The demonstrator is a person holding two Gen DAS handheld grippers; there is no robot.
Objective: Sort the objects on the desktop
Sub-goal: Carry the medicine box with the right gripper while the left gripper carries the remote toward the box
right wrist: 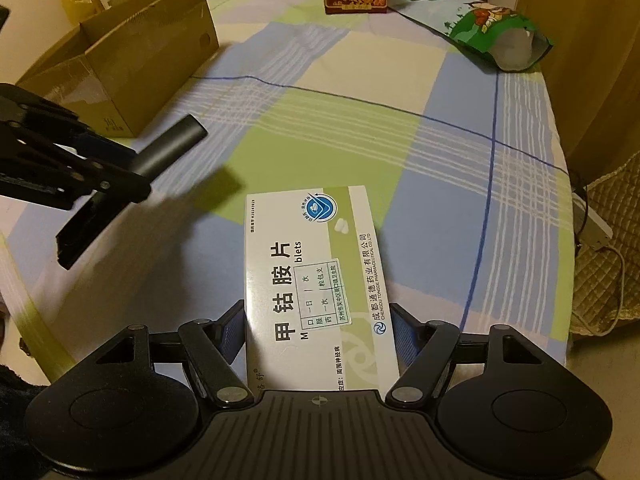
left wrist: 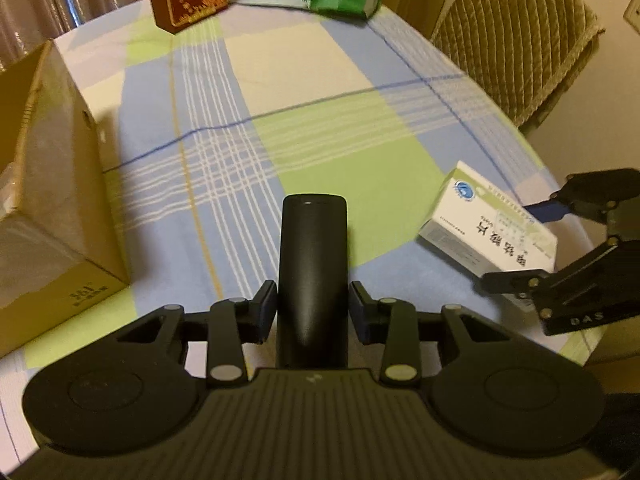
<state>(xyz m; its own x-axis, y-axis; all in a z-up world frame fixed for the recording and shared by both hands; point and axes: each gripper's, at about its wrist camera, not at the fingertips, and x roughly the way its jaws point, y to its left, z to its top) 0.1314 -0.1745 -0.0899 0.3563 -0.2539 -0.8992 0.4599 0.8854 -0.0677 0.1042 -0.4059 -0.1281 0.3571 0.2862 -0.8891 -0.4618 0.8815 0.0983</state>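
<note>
Right of the cardboard box (left wrist: 52,184), above the table (left wrist: 320,80), left tongs (left wrist: 312,312) pinch a dark cylinder (left wrist: 313,272); right tongs (right wrist: 318,334) pinch a medicine box (right wrist: 316,276). Neither item sits in the cardboard box.

The left gripper (left wrist: 313,312) is clamping both pads on a dark cylinder (left wrist: 313,272), holding it level above the table. The right gripper (right wrist: 318,332) is pinching a white medicine box (right wrist: 312,276), apparently lifted slightly.
</note>
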